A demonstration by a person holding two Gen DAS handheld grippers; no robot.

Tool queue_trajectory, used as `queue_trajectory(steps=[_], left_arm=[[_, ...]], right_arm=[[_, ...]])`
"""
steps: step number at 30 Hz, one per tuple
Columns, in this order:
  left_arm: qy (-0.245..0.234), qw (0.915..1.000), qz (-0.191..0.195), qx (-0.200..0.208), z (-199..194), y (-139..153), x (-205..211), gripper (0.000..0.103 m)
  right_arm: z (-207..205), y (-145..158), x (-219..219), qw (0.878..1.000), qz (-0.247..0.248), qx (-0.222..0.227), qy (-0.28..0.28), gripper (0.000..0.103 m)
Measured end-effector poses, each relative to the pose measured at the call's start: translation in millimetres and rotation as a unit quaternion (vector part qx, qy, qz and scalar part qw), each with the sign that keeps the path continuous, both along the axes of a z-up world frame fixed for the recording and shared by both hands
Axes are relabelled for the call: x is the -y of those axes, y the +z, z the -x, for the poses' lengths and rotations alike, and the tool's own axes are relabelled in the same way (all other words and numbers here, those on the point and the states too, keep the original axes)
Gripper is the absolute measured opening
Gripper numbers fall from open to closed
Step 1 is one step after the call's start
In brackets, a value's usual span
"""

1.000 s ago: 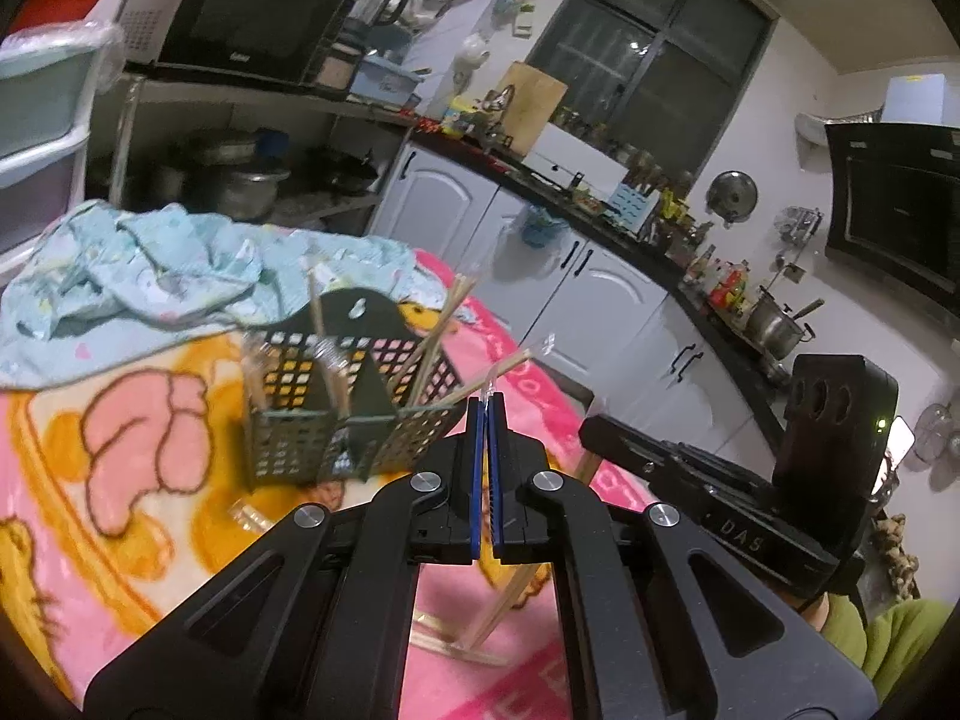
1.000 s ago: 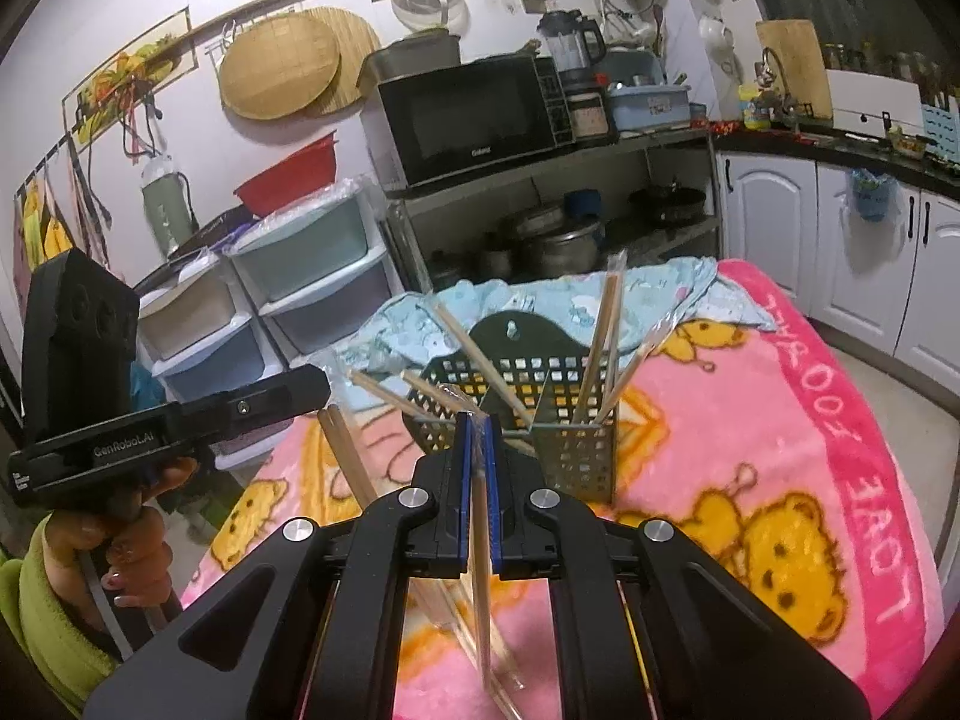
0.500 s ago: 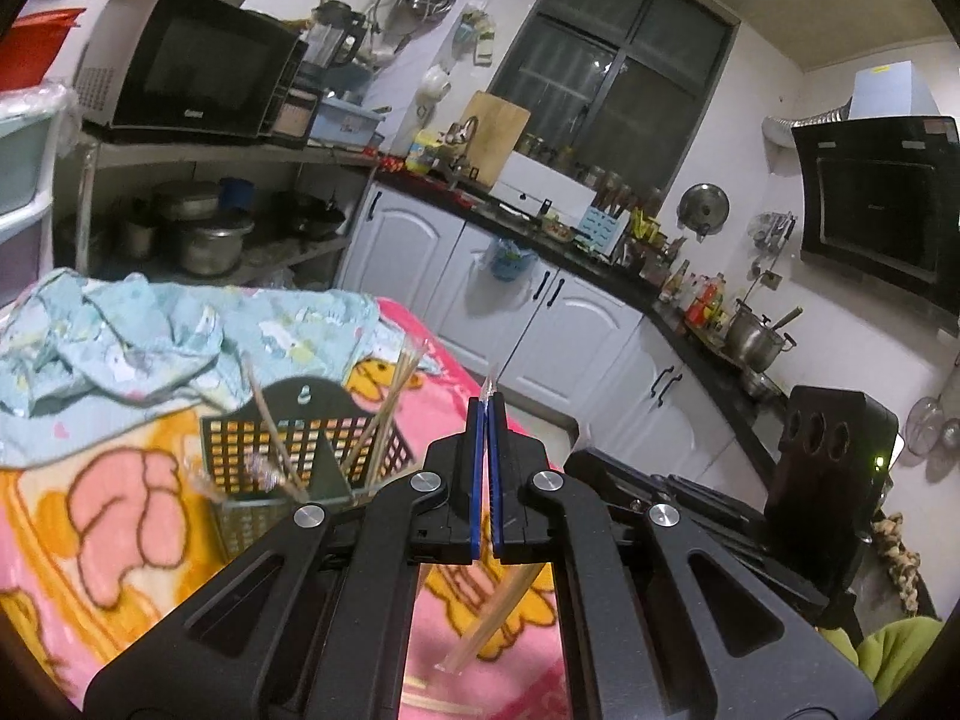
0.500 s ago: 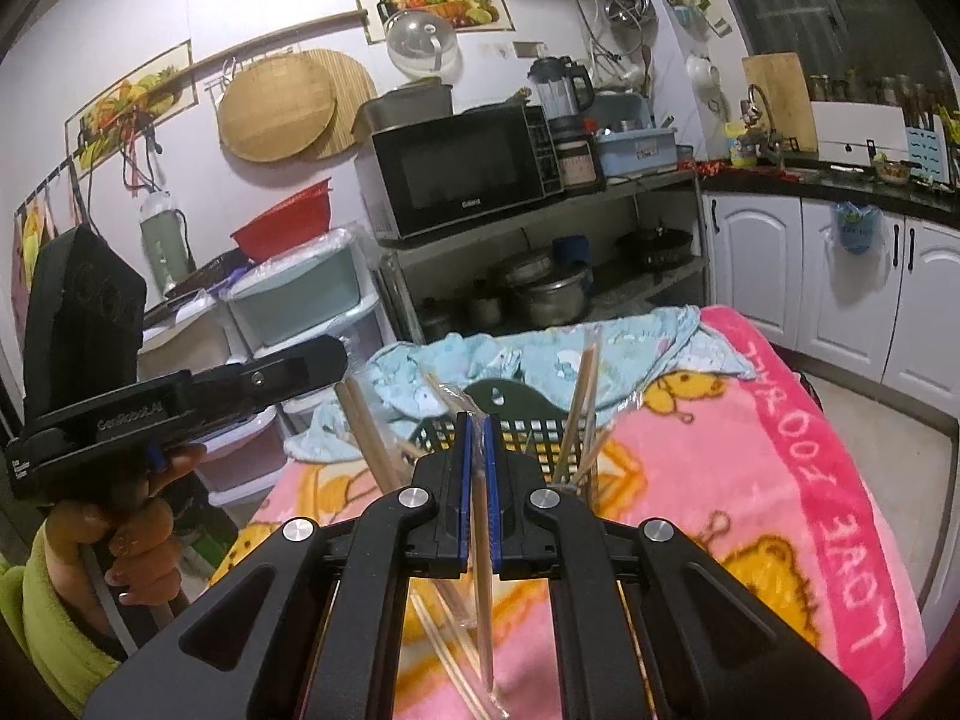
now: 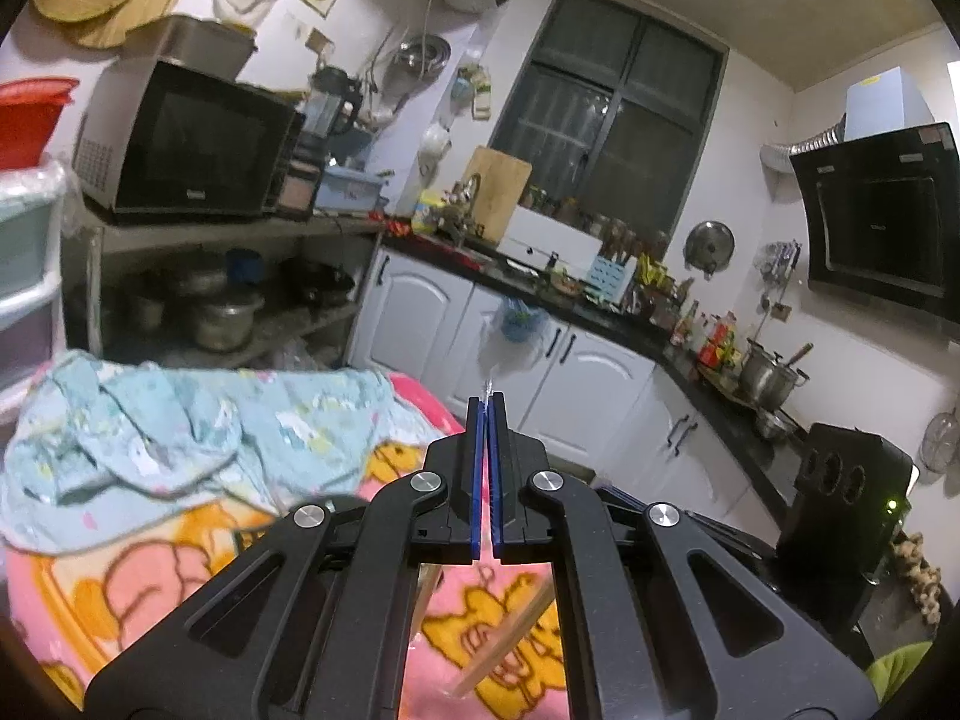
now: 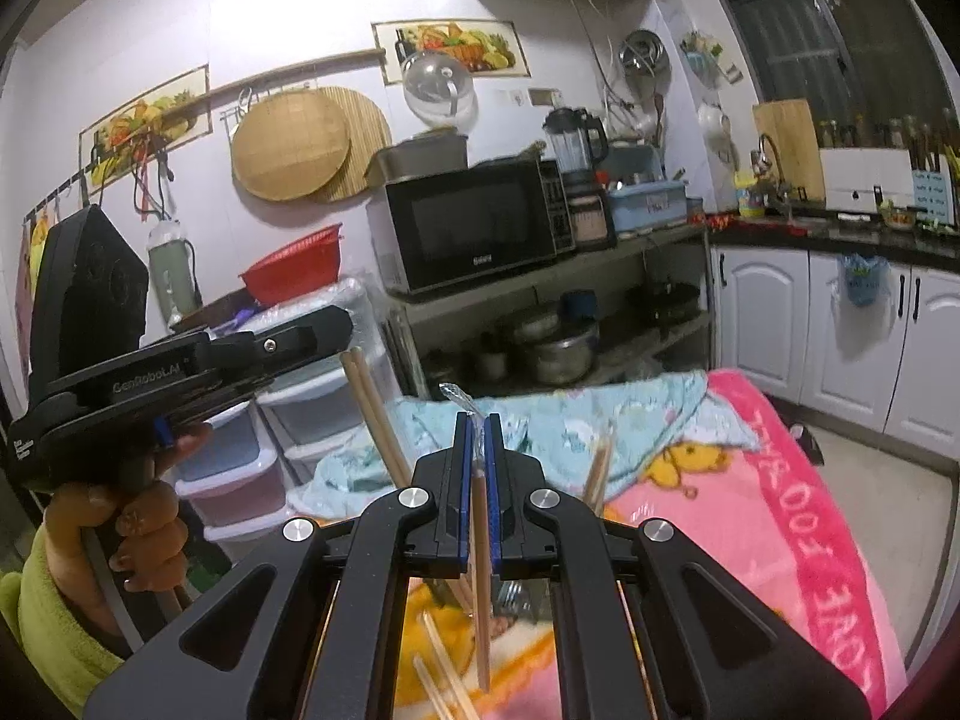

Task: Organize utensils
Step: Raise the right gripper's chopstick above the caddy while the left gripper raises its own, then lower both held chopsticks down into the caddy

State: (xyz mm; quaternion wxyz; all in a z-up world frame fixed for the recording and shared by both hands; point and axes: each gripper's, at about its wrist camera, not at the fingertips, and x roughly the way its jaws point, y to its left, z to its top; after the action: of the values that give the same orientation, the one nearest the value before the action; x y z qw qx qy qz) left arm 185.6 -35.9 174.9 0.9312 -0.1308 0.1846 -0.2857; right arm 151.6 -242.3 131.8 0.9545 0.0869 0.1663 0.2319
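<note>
Over a pink fleece blanket (image 6: 798, 516) printed with yellow bears and red lettering, both black two-finger tools hang above the counter. From the right wrist view, the right tool (image 6: 478, 438) has its blue-lined jaws pressed together on a pair of wooden chopsticks in a clear plastic sleeve (image 6: 480, 564); the sleeve's crinkled tip pokes up between the jaws and the sticks hang down below them toward the blanket. More loose wooden chopsticks (image 6: 441, 678) lie on the blanket under this tool. Other chopstick ends (image 6: 602, 462) stick up just behind the right tool's body; what holds them is hidden by the tool.

To the left in the same view, a hand (image 6: 135, 531) with a green sleeve grips the handle of the left tool (image 6: 324, 324), and another wrapped pair of wooden chopsticks (image 6: 375, 414) slants up beside it. From the left wrist view, the left tool (image 5: 486, 420) has its jaws fully together, with a thin wisp of clear plastic (image 5: 489, 387) showing at the tips; a wooden chopstick (image 5: 510, 642) slants below the tool over the blanket.

A rumpled light-blue patterned cloth (image 5: 180, 426) lies across the far end of the blanket. Beyond it stand a metal shelf with steel pots (image 6: 558, 348), a black microwave oven (image 6: 474, 228) on top, stacked plastic drawers (image 6: 240, 480) and white kitchen cabinets (image 6: 864, 324).
</note>
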Motion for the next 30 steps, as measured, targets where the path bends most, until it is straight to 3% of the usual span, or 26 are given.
queue_trajectory(steps=[11, 18, 24, 30], left_arm=[[0.036, 0.999, 0.013, 0.024, -22, 28, -17, 0.0], [0.054, 0.9982, 0.021, 0.018, -40, 24, -21, 0.0], [0.063, 0.9978, 0.016, 0.006, -55, 7, -19, 0.0], [0.068, 0.9977, 0.002, -0.004, -64, -12, -15, 0.0]], right_arm=[[-23, 37, 0, 0.998, -0.003, 0.054, -0.024, 0.004], [-39, 55, -1, 0.994, 0.003, 0.103, -0.044, 0.004], [-57, 48, -4, 0.991, 0.02, 0.119, -0.057, 0.004], [-72, 25, -8, 0.992, 0.033, 0.106, -0.066, 0.004]])
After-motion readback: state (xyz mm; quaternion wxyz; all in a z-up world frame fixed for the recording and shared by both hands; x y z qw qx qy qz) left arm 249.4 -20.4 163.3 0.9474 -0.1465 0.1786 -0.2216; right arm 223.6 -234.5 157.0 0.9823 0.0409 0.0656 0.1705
